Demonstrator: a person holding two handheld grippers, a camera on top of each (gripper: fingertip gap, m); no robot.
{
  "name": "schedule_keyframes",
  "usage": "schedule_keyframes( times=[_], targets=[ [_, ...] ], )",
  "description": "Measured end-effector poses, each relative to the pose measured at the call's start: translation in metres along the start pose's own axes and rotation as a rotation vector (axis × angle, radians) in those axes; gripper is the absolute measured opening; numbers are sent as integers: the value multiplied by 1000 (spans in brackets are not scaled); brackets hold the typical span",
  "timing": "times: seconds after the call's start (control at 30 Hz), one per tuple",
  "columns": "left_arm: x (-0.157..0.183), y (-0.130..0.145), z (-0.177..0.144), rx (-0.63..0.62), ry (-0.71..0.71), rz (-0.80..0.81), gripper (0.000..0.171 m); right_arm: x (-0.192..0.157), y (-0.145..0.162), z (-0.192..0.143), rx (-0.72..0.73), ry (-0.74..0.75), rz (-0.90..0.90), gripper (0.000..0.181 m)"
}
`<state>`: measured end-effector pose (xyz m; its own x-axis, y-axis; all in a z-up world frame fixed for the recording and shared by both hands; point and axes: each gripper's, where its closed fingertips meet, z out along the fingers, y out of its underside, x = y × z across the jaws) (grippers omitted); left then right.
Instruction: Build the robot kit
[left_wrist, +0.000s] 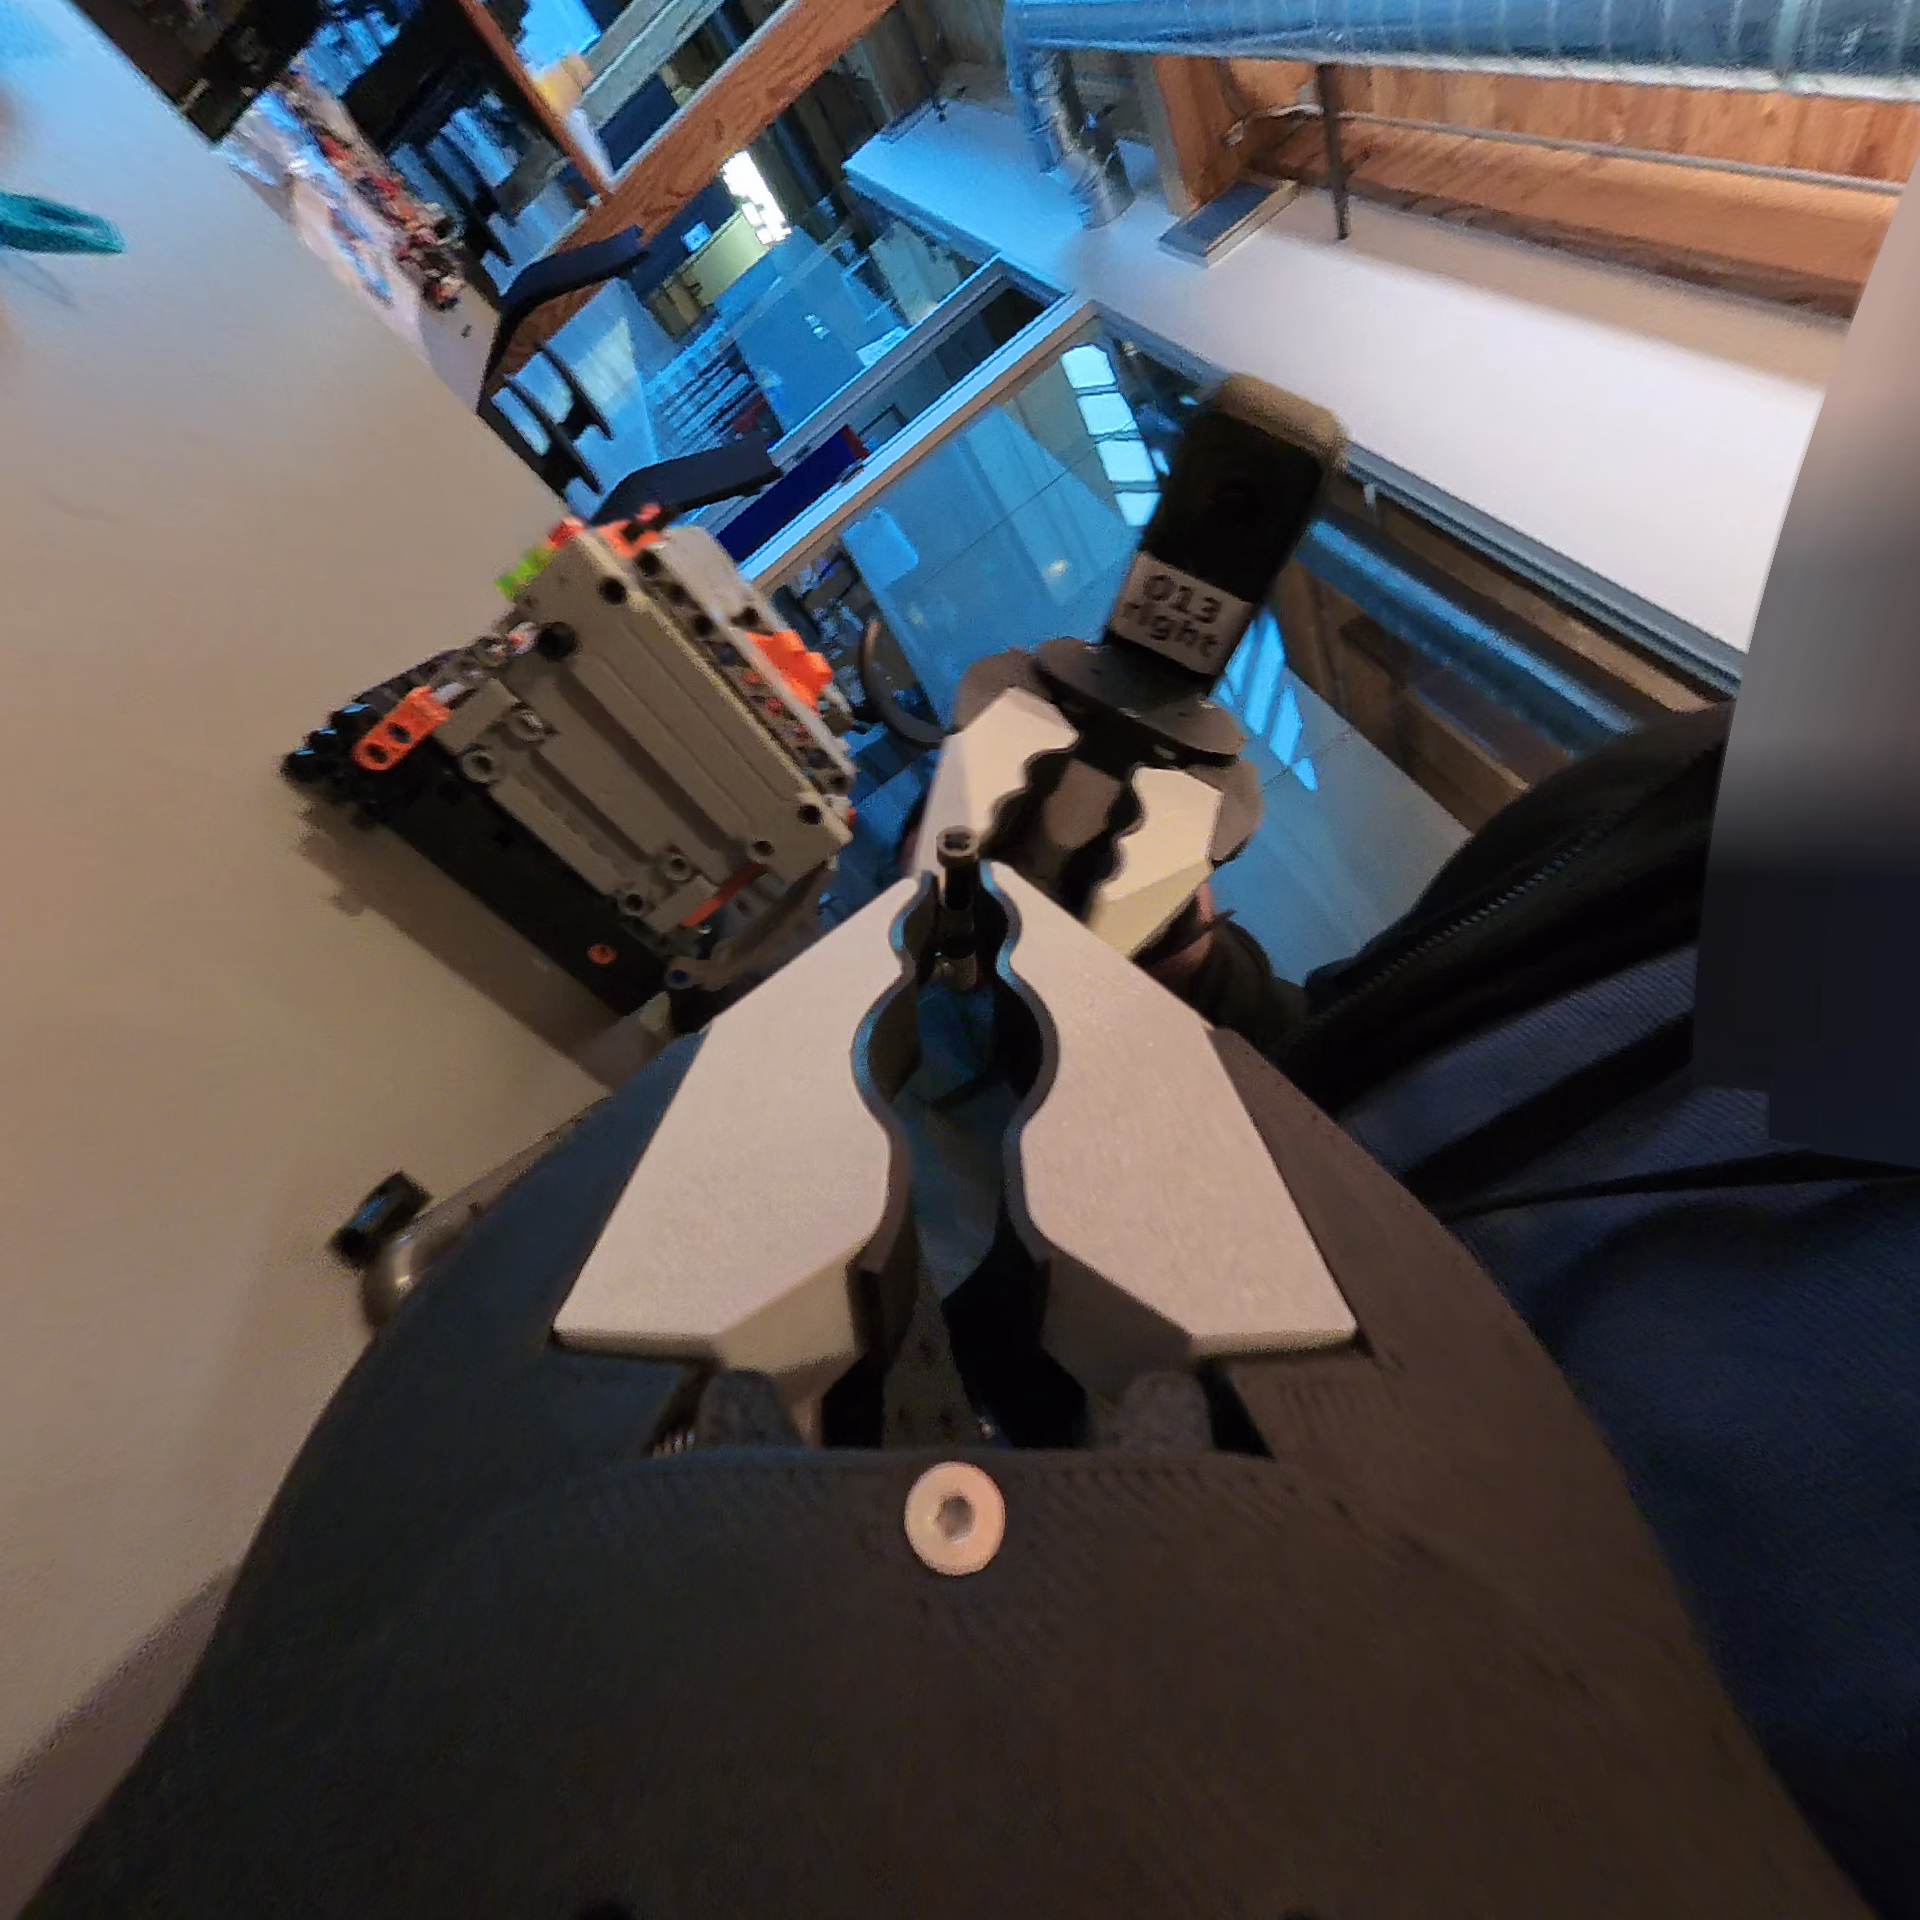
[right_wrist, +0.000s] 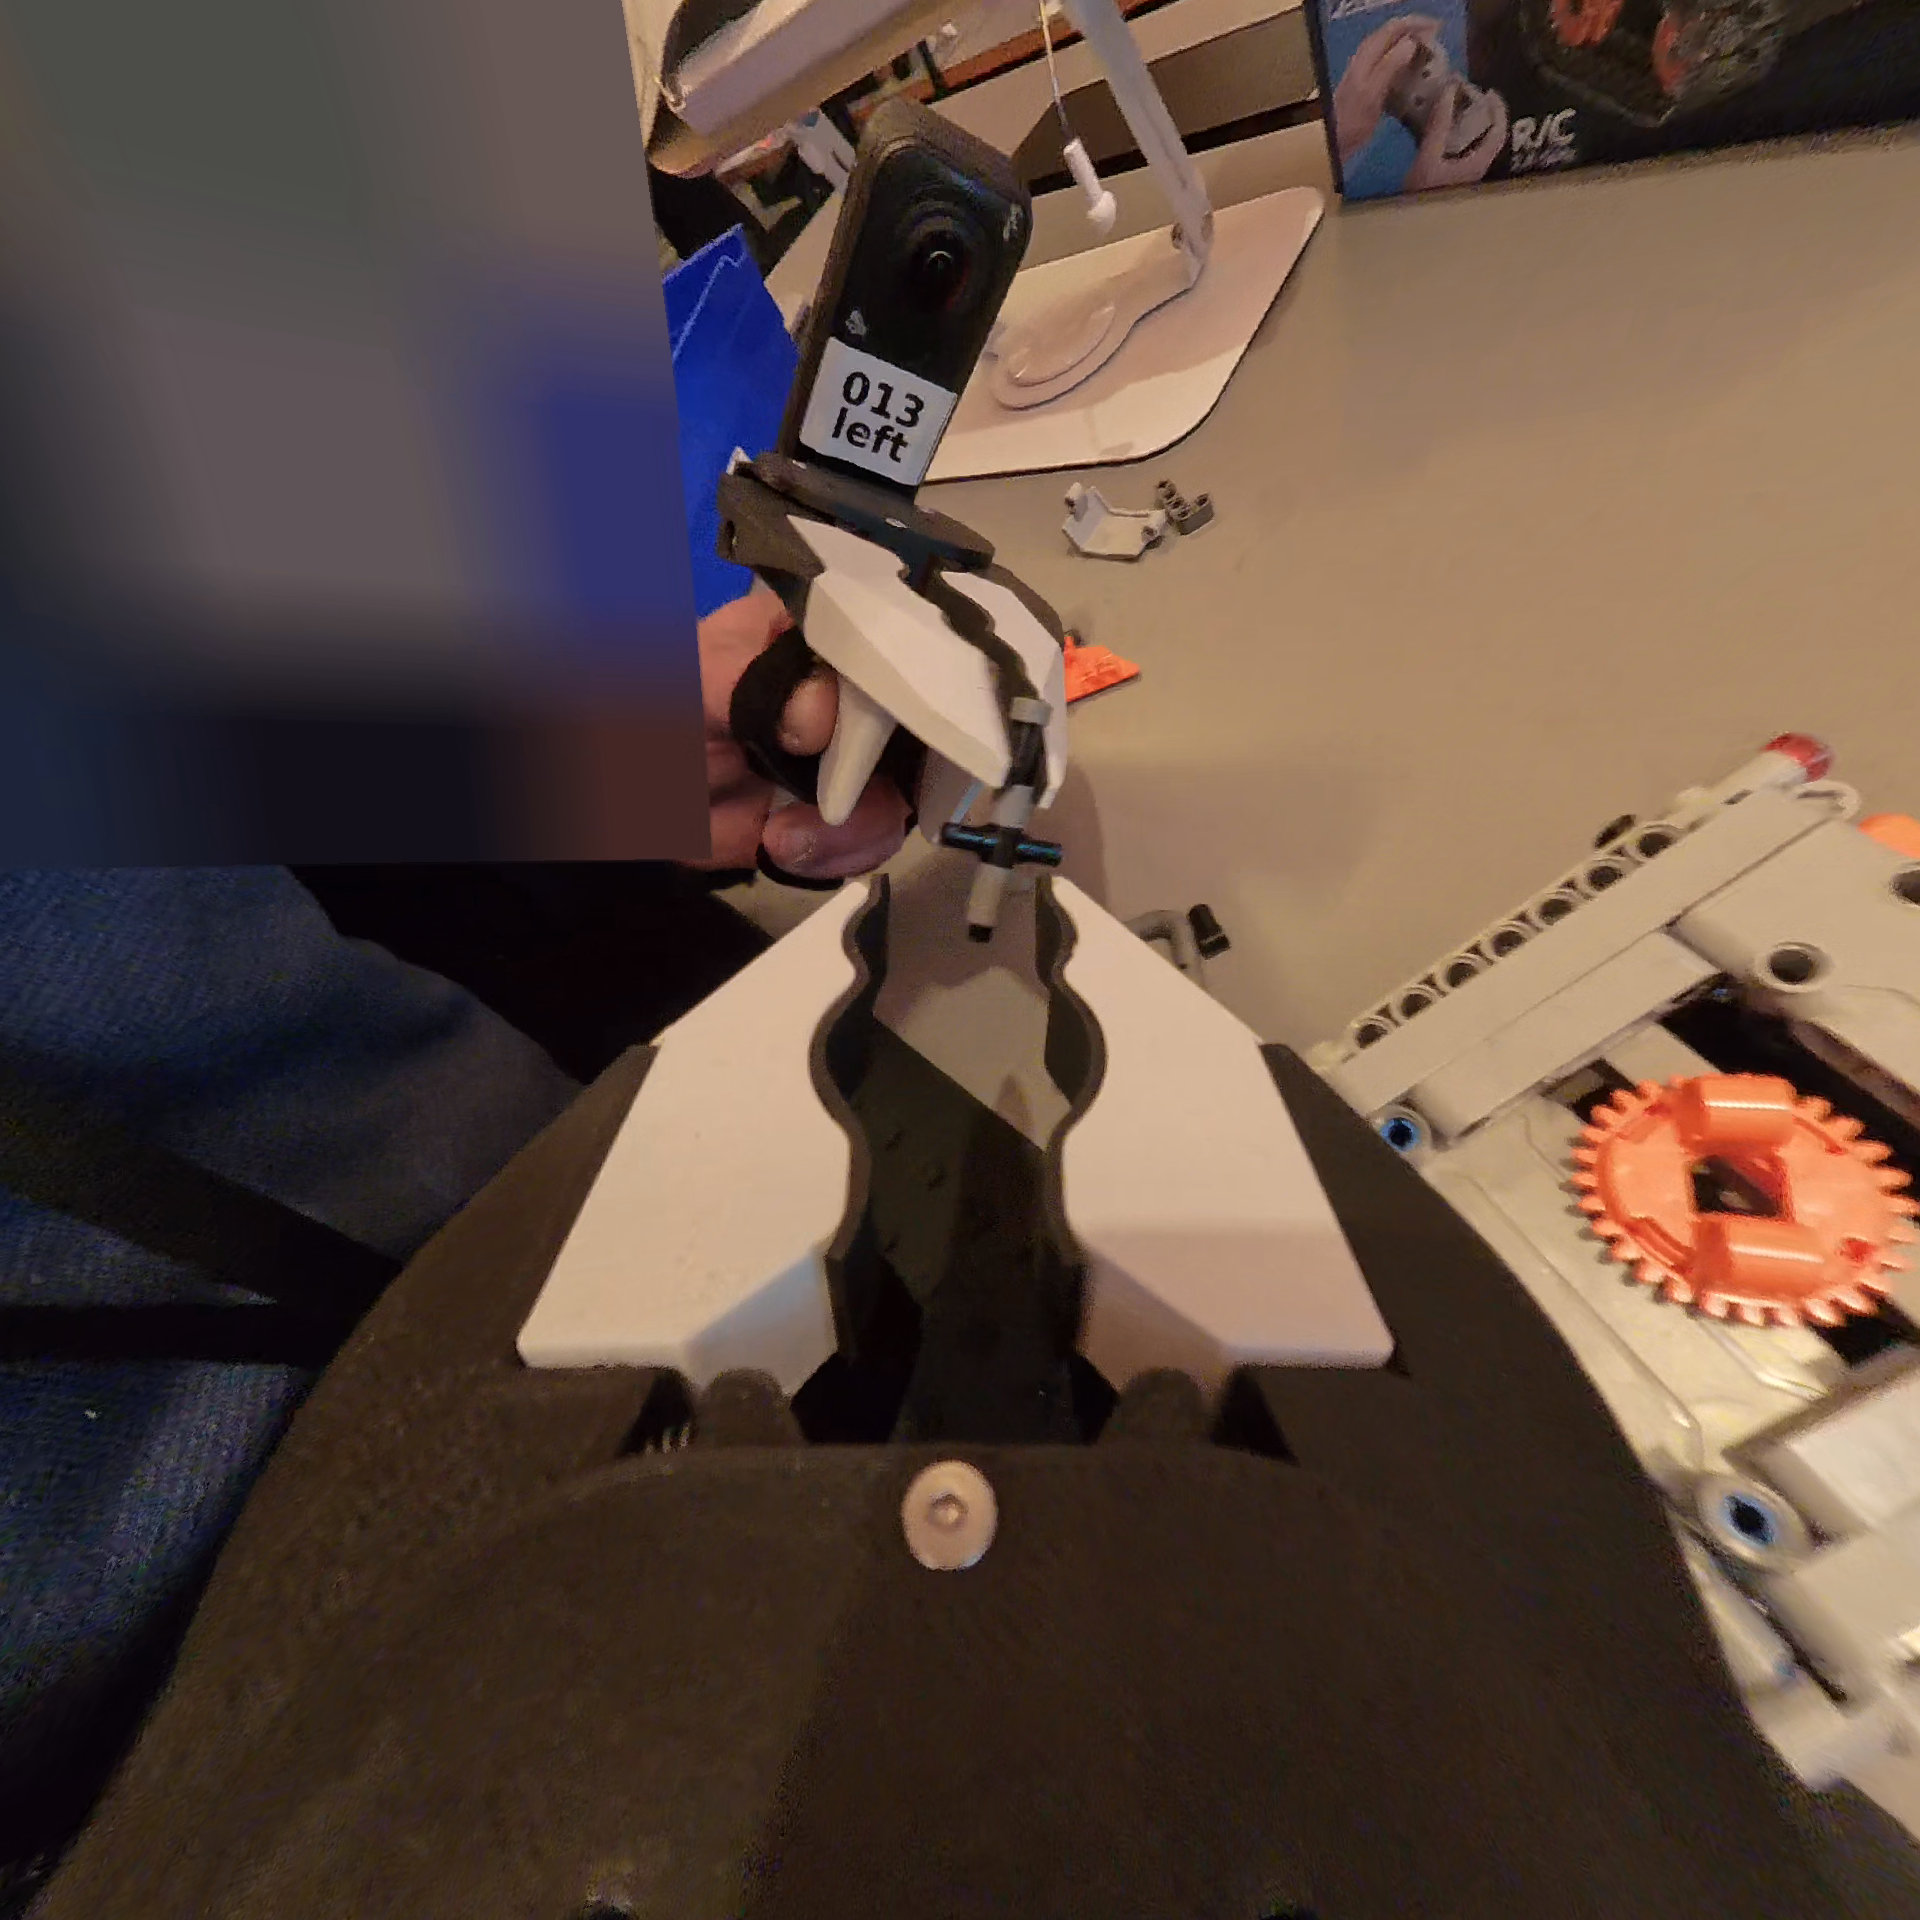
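My left gripper (left_wrist: 958, 902) is shut on a small pin assembly (left_wrist: 956, 883), a thin grey axle with a black cross piece. The right wrist view shows that assembly (right_wrist: 1000, 844) hanging from the left gripper (right_wrist: 1023, 774), just beyond my right gripper's tips. My right gripper (right_wrist: 961, 904) is open and empty, and faces the left one. It shows in the left wrist view (left_wrist: 1060, 862) right behind the held pin. A grey brick build (left_wrist: 644, 748) with orange parts lies on the table, to the left of both grippers.
The build (right_wrist: 1558, 997) carries an orange gear (right_wrist: 1745, 1205) at my right. Loose grey pieces (right_wrist: 1127, 514) and an orange piece (right_wrist: 1096, 665) lie on the grey table (right_wrist: 1507, 520). A white stand (right_wrist: 1132, 343) and a printed box (right_wrist: 1558, 94) stand behind. A person's hand (right_wrist: 800, 748) holds the left gripper. The grippers are tip to tip, or close to it.
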<state>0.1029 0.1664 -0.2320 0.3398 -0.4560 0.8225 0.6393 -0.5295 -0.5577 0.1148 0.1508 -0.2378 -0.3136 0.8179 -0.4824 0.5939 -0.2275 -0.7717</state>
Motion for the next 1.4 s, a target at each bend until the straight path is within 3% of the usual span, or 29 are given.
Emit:
schedule_keyframes(
  times=[0.07,0.23,0.33,0.53,0.67,0.8,0.87,0.97,1.07,1.13,1.27,1.4],
  targets=[
    [-12,-1,0,-38,-43,-3,3,4,-3,-10,-3,51,-67,28],
    [-71,10,4,-265,-270,-37,4,25,-5,-44,-46,166,-179,26],
    [-89,16,8,-383,-337,-25,4,43,-5,-60,-86,236,-222,31],
    [-118,23,6,-403,-397,-33,5,70,-3,-72,-208,304,-363,38],
    [-118,22,5,-419,-425,11,19,77,-7,-71,-235,267,-411,41],
    [-97,1,5,-349,-401,129,41,84,-13,-70,-262,224,-462,49],
    [-81,-12,15,-338,-404,301,59,89,-14,-69,-290,203,-487,55],
    [-47,-29,39,-323,-359,548,77,96,-16,-66,-322,177,-510,51],
    [-33,-27,63,-382,-310,690,81,101,-19,-63,-343,154,-522,46],
    [-42,-20,70,-458,-346,763,84,100,-20,-59,-351,120,-516,46],
    [-49,-15,77,-523,-335,814,84,102,-14,-51,-376,78,-491,41],
    [-54,-15,80,-535,-333,816,80,107,-17,-50,-370,71,-496,22]
  ],
)
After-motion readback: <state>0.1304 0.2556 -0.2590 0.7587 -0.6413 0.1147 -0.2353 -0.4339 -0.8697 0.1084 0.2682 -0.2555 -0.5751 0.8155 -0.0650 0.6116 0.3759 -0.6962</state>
